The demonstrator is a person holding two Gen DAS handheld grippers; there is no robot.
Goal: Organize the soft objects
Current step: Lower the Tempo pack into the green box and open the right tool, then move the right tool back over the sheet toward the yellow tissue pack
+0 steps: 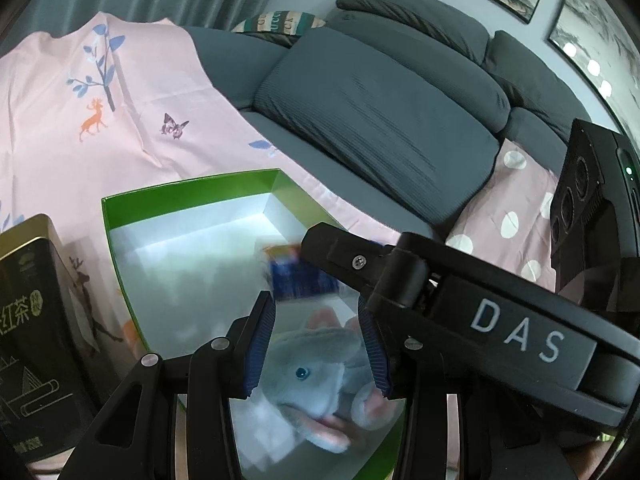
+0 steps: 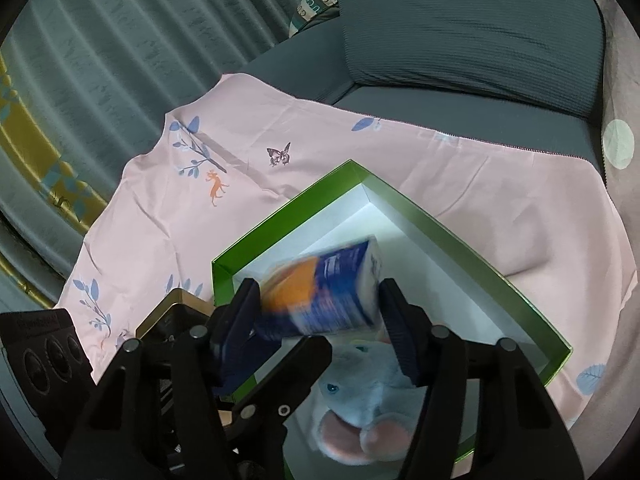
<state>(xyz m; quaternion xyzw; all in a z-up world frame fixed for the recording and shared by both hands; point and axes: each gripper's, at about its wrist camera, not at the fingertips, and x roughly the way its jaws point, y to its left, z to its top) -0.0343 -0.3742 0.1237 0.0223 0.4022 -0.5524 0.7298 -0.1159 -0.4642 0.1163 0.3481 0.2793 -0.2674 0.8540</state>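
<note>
A green box with a white inside (image 1: 120, 248) (image 2: 460, 240) lies on a pink printed sheet. A grey plush elephant (image 1: 316, 380) (image 2: 372, 412) lies in the box's near end. My left gripper (image 1: 316, 344) is open just above the elephant, one pad on each side, not pressing it. My right gripper (image 2: 320, 312) holds a blue and orange soft pack (image 2: 324, 292), blurred, over the box; the pack also shows in the left wrist view (image 1: 296, 272), behind the right gripper's arm.
A black and gold tea tin (image 1: 28, 328) (image 2: 176, 308) stands left of the box. The pink sheet (image 1: 80, 120) (image 2: 400, 152) covers a grey sofa seat (image 1: 376, 116). A pink dotted cushion (image 1: 508, 216) lies at the right. Curtains (image 2: 100, 60) hang behind.
</note>
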